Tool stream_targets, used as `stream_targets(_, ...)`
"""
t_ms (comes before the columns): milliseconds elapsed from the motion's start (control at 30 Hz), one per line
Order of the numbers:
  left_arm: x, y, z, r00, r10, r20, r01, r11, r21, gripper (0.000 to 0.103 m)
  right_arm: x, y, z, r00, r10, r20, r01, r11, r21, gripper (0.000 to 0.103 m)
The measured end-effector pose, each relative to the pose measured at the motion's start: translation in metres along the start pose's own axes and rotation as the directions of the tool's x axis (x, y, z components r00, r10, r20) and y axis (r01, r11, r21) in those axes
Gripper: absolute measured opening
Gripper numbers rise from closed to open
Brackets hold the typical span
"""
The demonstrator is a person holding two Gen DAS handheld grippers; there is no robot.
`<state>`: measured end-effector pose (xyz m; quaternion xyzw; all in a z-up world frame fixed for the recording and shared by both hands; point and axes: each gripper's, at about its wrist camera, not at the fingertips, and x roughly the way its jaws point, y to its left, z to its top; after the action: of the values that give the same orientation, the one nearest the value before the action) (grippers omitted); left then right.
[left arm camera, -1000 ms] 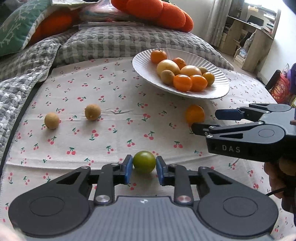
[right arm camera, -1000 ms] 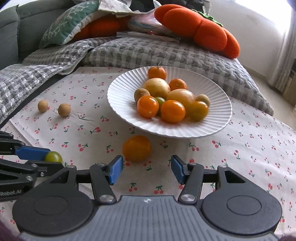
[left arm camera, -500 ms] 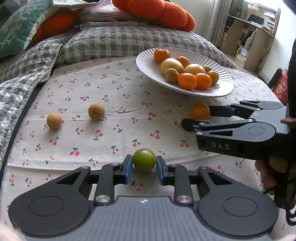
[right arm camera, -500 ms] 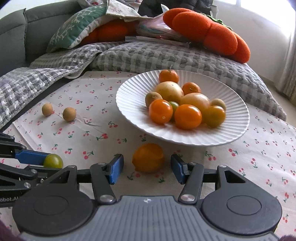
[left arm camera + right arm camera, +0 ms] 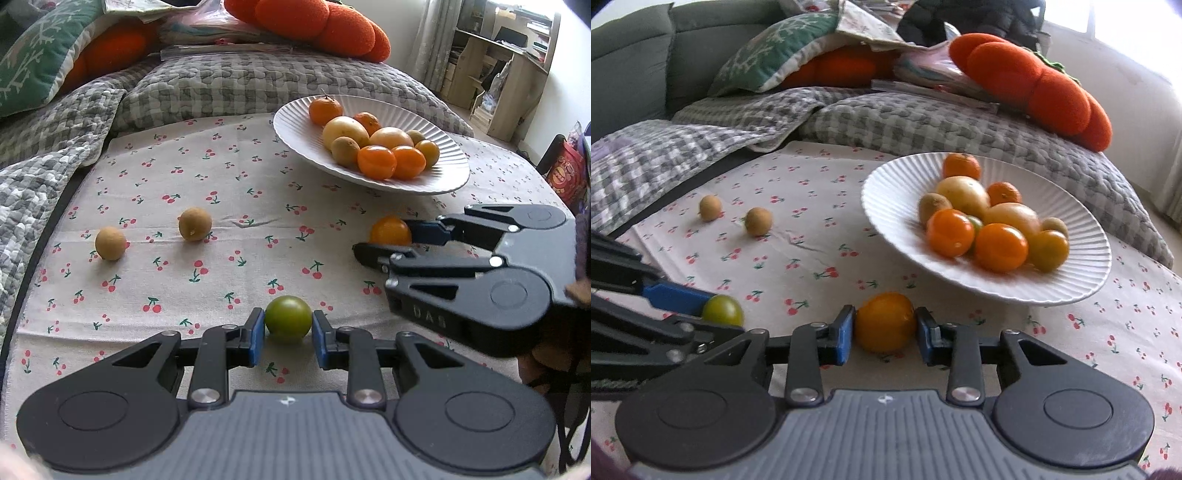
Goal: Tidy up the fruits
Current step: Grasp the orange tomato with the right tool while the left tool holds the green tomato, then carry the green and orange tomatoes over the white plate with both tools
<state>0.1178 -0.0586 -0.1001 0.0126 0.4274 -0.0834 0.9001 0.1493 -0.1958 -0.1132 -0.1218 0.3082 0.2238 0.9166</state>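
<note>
The right gripper, spread wide a second ago, now pinches the orange fruit between its pads; the left gripper still clamps the green fruit; both seem ready to lift toward the plate ahead.

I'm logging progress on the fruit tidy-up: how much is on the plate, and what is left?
Done: the white plate already holds a pile of fruit. In hand: the left gripper is shut on the green fruit, and the right gripper is shut on the loose orange fruit; neither is on the plate yet. Left: two small brown fruits lie on the cherry-print cloth.
</note>
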Motion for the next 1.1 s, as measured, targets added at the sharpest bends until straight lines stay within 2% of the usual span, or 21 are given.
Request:
stream_targets(300,0.001,0.001,0.002,1.000,0.012,-0.003,-0.012,1.000,-0.002,0.021,-0.006,0.005,-0.002,1.000,0.023,-0.008,-0.023,0.998,-0.050,0.031)
stream_targets(700,-0.006,0.003,0.009,1.000,0.014,0.020,-0.014,1.000,-0.017,0.021,-0.023,0.006,-0.007,0.999,0.049,0.002,-0.049,0.997,-0.054,0.031)
stream_targets(1100,-0.015,0.019,0.028,0.998,-0.005,0.057,0.012,0.992,-0.126,0.021,-0.044,0.002,-0.003,0.996,0.067,0.051,-0.063,0.995,-0.074,0.031)
